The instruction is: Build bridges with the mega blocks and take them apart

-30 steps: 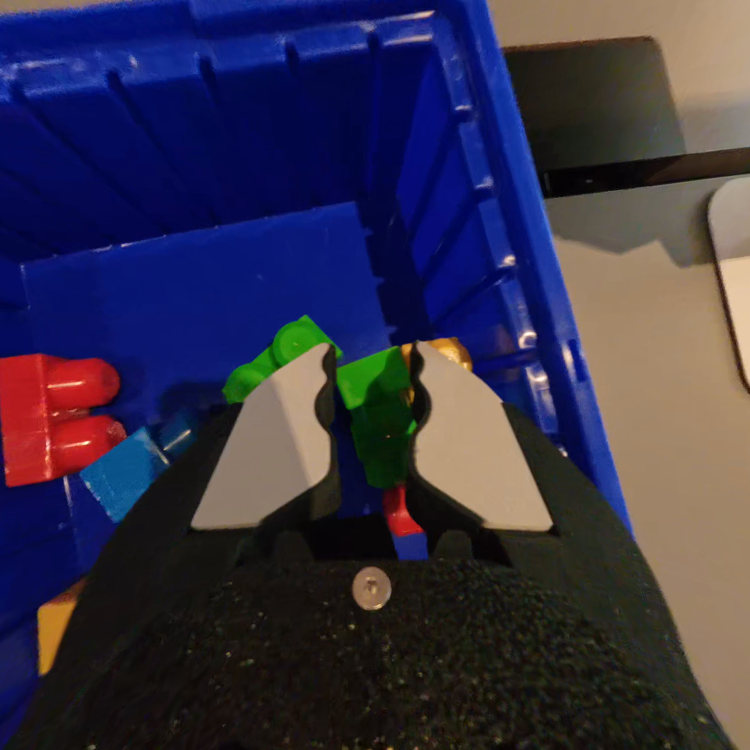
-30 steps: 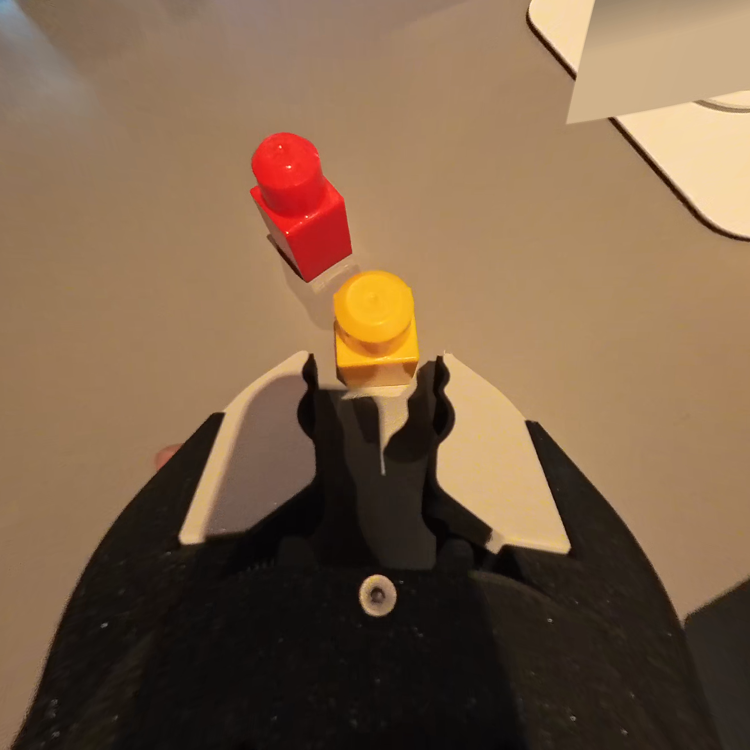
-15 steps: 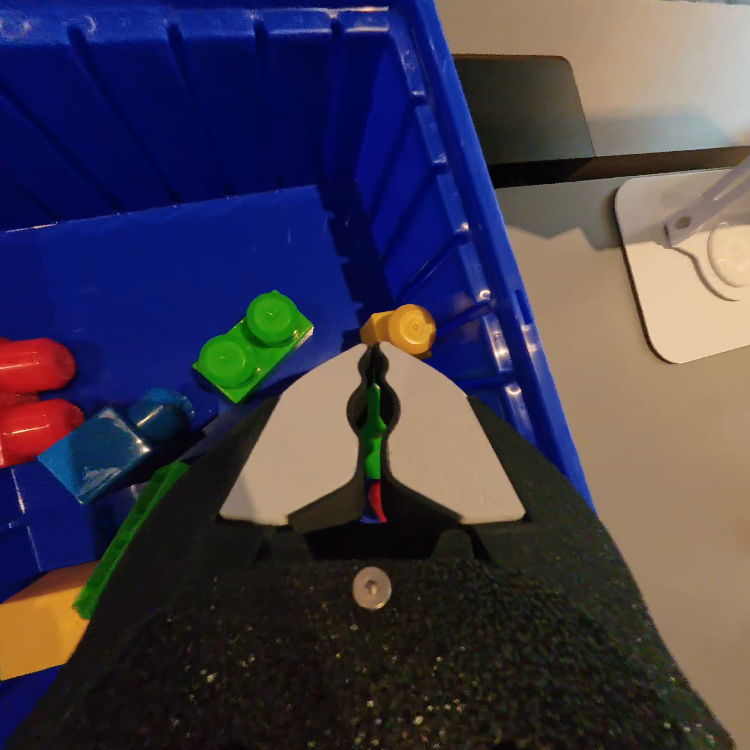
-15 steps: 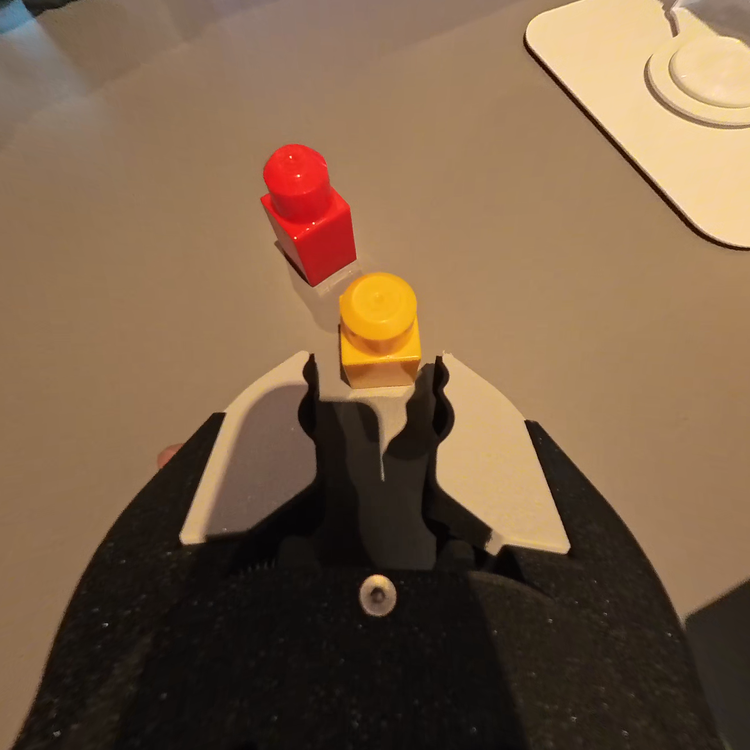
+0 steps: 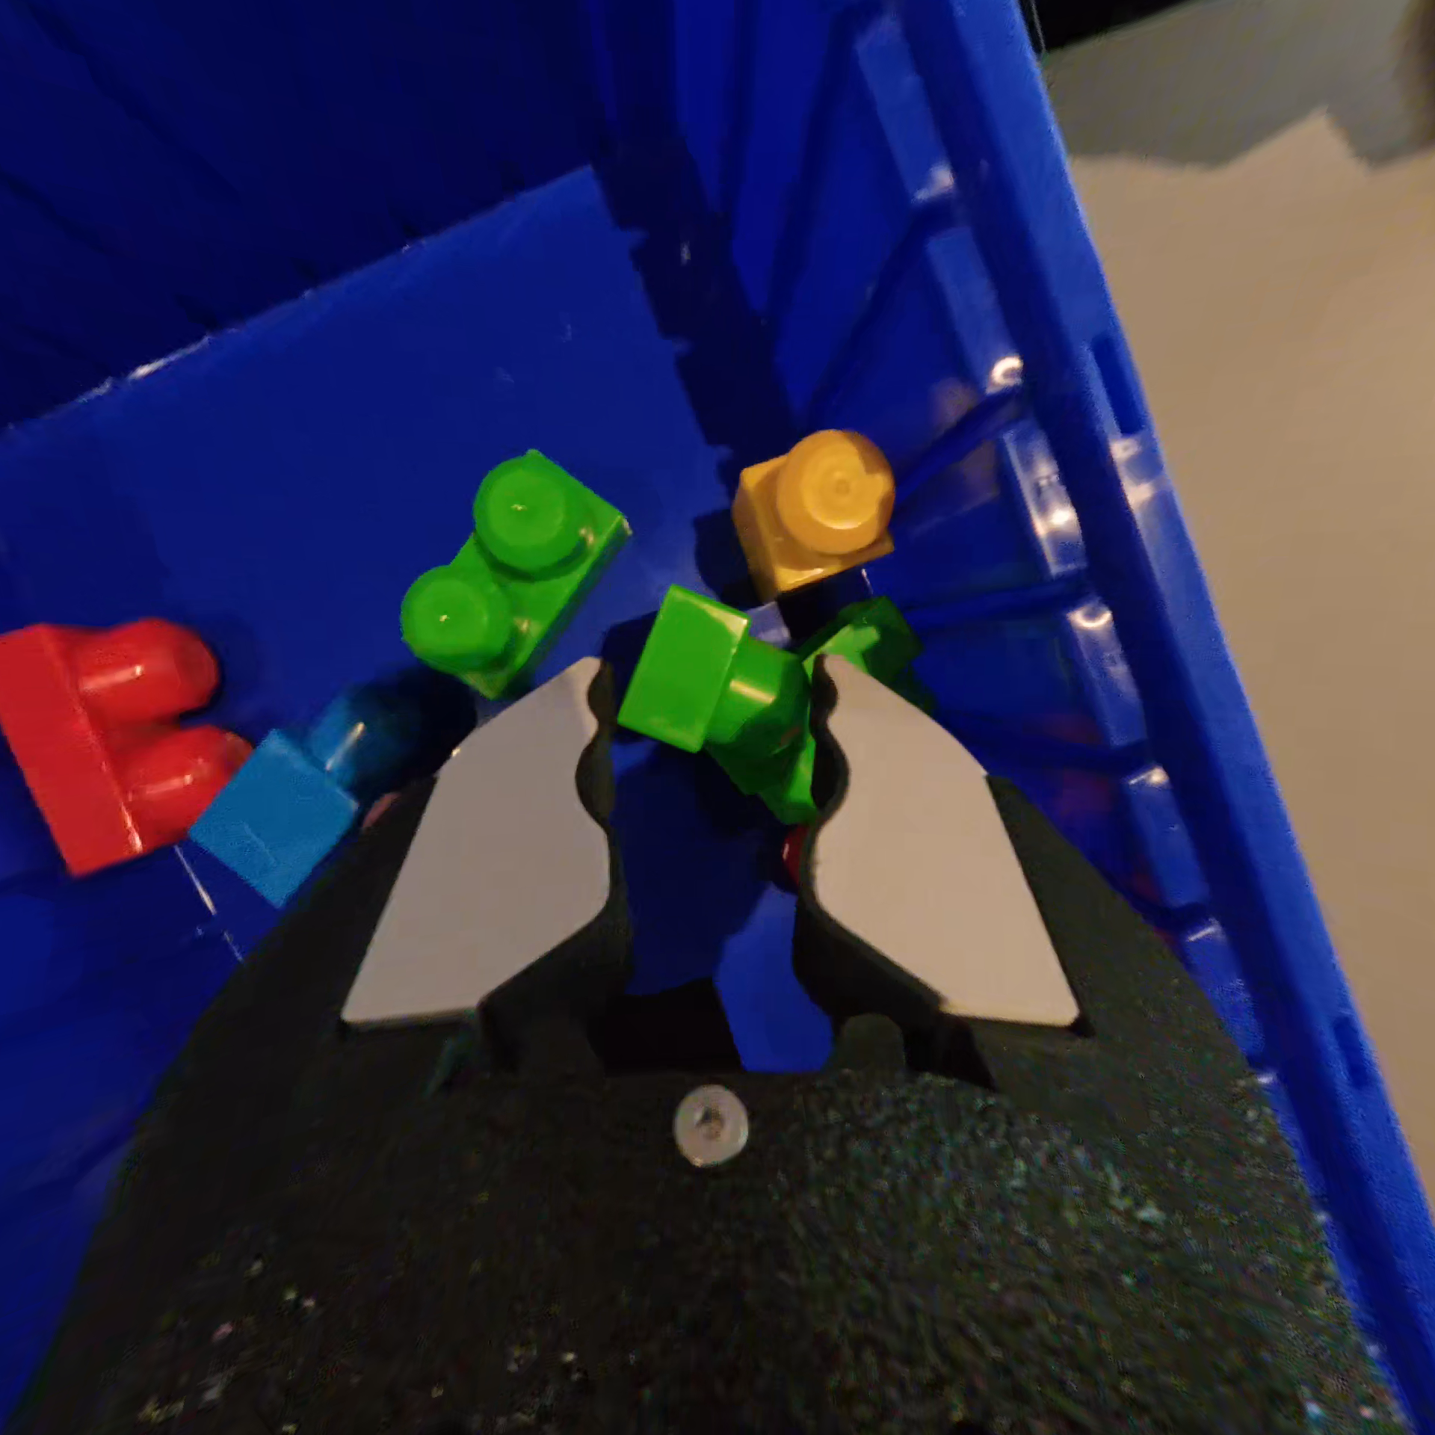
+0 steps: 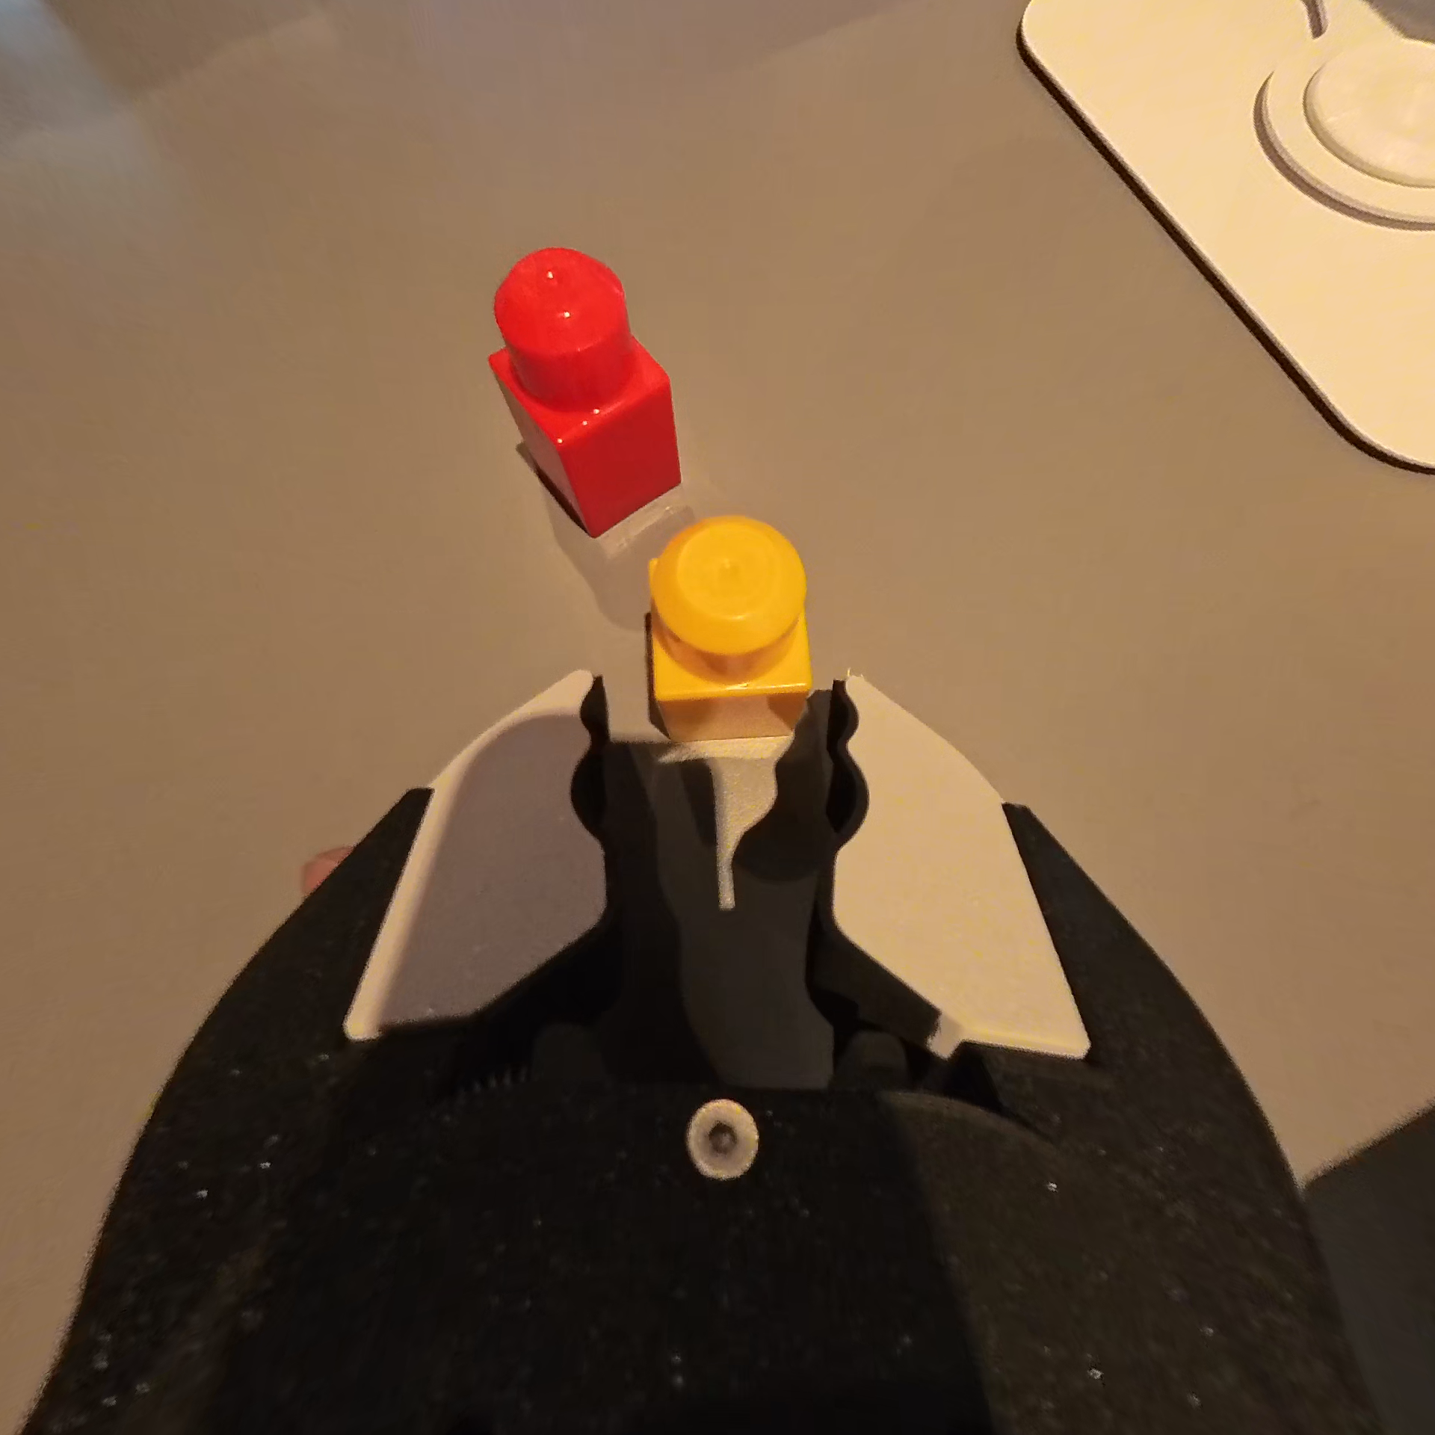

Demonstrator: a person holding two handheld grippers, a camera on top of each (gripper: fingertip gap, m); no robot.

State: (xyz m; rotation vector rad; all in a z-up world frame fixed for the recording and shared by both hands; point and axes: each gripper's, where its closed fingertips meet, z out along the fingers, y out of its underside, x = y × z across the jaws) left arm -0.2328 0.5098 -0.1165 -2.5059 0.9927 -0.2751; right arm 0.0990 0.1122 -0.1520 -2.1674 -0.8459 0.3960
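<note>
My left gripper (image 5: 708,687) is open inside a blue bin (image 5: 1087,404). A tilted green single-stud block (image 5: 683,675) lies between its fingertips, close against the right finger. Another green piece (image 5: 862,644) sits just behind it. My right gripper (image 6: 718,687) is open over the grey table. A yellow single-stud block (image 6: 730,644) stands upright between its fingertips. A red single-stud block (image 6: 590,404) stands upright just beyond the yellow one, to the left.
In the bin lie a green two-stud block (image 5: 512,567), a yellow block (image 5: 815,505), a red two-stud block (image 5: 109,738) and a blue block (image 5: 287,792). The bin's right wall is close. A white stand base (image 6: 1165,194) lies at the far right of the table. Across from one pair of fingers to the other is roughly 55 centimetres.
My left gripper closed almost fully half a second ago and has now opened again, with the green block showing at its tips. My right gripper stays open around the yellow block.
</note>
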